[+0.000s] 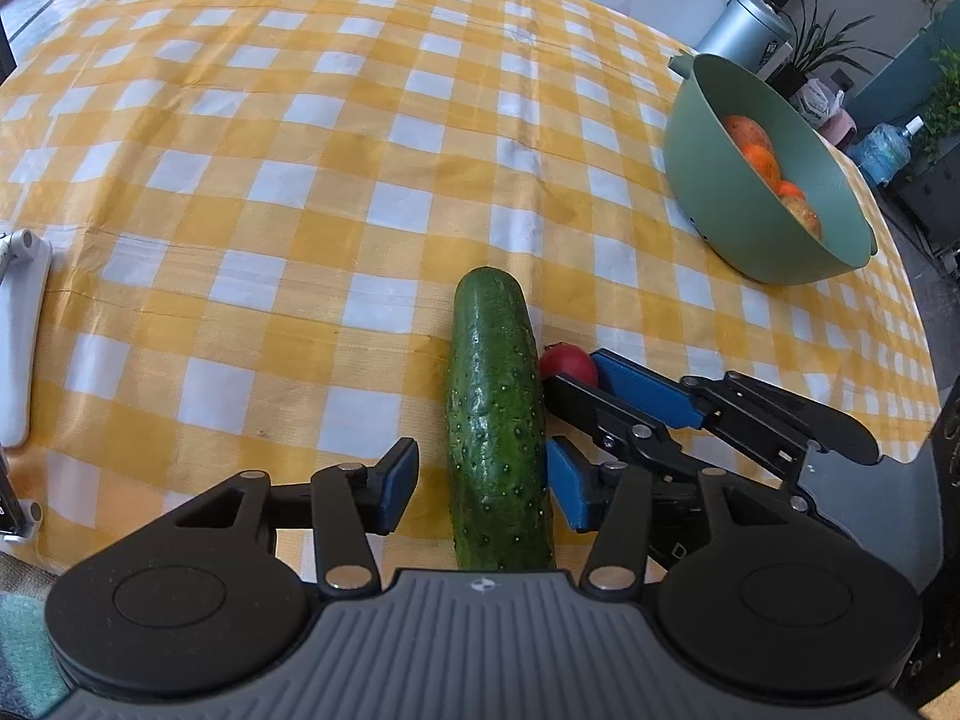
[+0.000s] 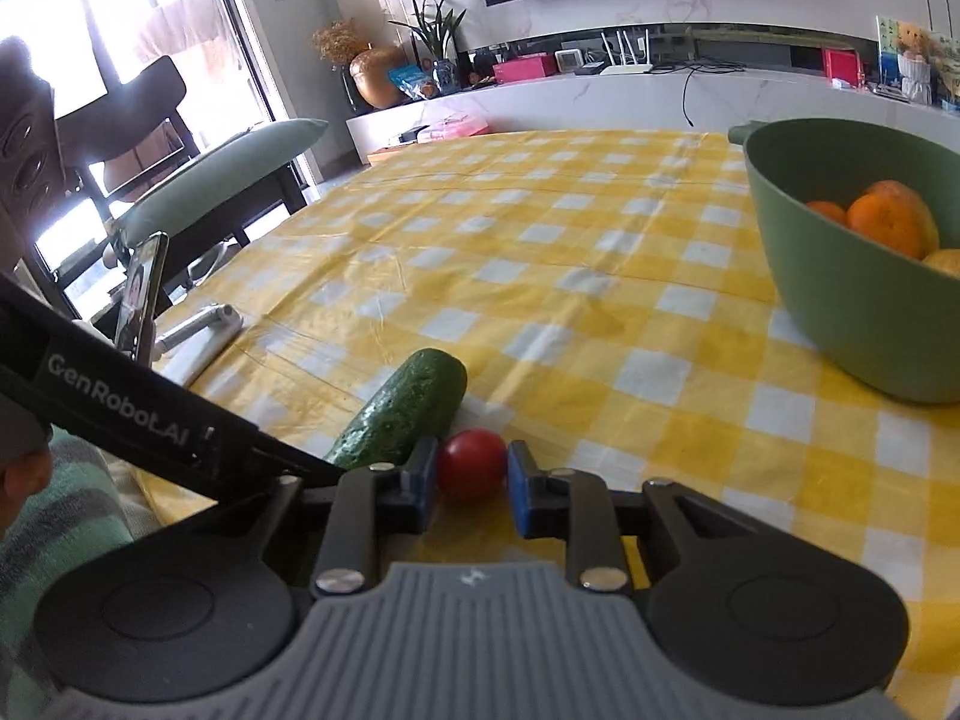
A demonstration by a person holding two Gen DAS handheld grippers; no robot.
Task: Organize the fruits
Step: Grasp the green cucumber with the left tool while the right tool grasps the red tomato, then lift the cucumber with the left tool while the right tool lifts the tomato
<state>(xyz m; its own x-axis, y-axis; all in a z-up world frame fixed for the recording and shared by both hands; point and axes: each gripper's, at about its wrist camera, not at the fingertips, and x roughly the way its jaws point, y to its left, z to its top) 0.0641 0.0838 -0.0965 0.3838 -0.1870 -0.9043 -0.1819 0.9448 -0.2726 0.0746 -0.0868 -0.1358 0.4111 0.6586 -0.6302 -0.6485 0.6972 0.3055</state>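
Observation:
A green cucumber lies on the yellow checked tablecloth between the fingers of my left gripper. That gripper is open: its left pad stands clear of the cucumber and its right pad is at the cucumber's side. A small red tomato sits next to the cucumber. My right gripper is shut on it, one blue pad against each side. In the left wrist view the right gripper reaches in from the right with the tomato at its tips.
A green bowl holding oranges and other fruit stands at the right of the table, also as the bowl in the right wrist view. A phone on a white stand is at the left edge. A chair with a green cushion stands beyond.

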